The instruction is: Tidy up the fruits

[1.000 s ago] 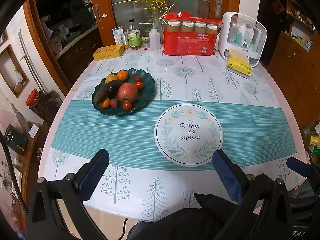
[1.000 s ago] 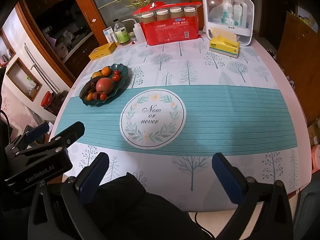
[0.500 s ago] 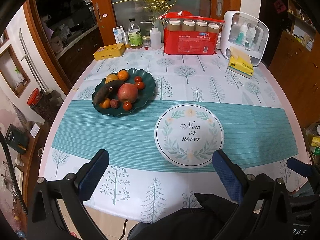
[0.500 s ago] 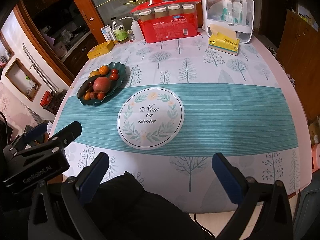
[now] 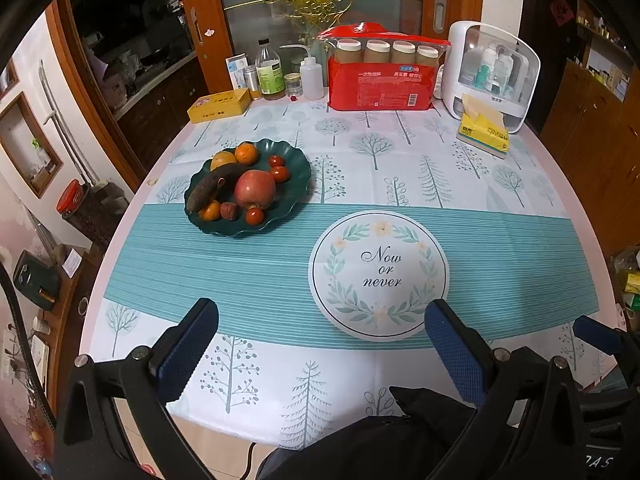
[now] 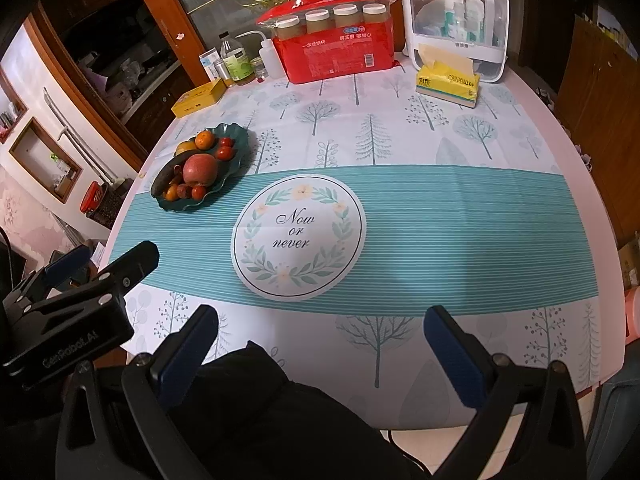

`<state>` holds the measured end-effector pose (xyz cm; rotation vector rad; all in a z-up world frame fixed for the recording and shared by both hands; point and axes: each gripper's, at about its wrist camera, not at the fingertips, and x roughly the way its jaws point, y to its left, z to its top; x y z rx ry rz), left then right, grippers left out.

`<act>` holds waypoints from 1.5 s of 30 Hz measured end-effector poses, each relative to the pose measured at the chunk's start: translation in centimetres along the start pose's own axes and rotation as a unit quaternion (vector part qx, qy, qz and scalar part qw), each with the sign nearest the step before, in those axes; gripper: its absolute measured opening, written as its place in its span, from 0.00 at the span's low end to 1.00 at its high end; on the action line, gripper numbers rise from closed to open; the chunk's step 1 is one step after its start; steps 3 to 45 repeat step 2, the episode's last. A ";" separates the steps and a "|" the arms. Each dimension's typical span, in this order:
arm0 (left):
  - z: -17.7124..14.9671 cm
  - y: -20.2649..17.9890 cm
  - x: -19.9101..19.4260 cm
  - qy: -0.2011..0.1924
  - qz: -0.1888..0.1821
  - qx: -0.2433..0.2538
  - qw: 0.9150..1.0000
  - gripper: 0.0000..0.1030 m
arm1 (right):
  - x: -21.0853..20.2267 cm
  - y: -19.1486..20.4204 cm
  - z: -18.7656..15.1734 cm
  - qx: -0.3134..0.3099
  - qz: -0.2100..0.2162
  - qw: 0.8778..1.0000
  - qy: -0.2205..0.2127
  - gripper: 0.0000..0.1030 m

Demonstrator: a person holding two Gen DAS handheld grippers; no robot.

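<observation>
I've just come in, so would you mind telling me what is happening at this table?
A person holds a two-finger gripper in each hand above the near edge of the table; the left gripper and the right gripper are both open and empty. All the fruit, including a large red apple, sits on the dark green plate at the left. The round white mat reading "Now or never" lies bare beside it. Nothing has been picked up yet.
</observation>
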<state>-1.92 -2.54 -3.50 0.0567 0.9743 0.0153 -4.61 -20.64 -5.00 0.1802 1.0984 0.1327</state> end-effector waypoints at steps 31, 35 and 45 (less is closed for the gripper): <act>0.0 0.0 0.0 0.001 0.000 0.000 1.000 0.99 | 0.0 0.0 0.0 0.000 0.000 1.000 0.000 1.00; 0.0 0.0 0.0 0.001 0.000 0.000 1.000 0.99 | 0.0 0.0 0.0 0.000 0.000 1.000 0.000 1.00; 0.0 0.0 0.0 0.001 0.000 0.000 1.000 0.99 | 0.0 0.0 0.0 0.000 0.000 1.000 0.000 1.00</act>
